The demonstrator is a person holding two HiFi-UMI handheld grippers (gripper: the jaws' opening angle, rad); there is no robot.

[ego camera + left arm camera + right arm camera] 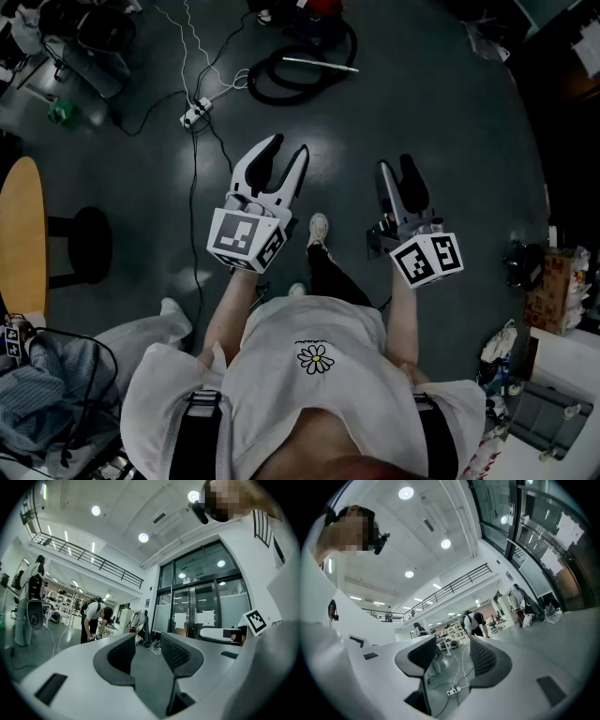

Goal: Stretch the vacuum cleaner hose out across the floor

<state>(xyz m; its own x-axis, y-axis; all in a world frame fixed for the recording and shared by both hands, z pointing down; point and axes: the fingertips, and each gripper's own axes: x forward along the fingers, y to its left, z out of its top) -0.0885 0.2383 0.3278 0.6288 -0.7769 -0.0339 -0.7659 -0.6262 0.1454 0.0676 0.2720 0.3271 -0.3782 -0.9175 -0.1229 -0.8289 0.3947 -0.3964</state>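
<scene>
Ahead on the floor, one vacuum cleaner hose point(281, 101) lies coiled beside one power strip point(194, 114), well apart from both grippers. Left gripper point(287, 148) and right gripper point(396, 164) each stand spread, pinching nothing.

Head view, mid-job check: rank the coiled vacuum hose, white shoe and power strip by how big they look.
1. coiled vacuum hose, clearly largest.
2-3. white shoe and power strip: about alike, not ranked.
</scene>
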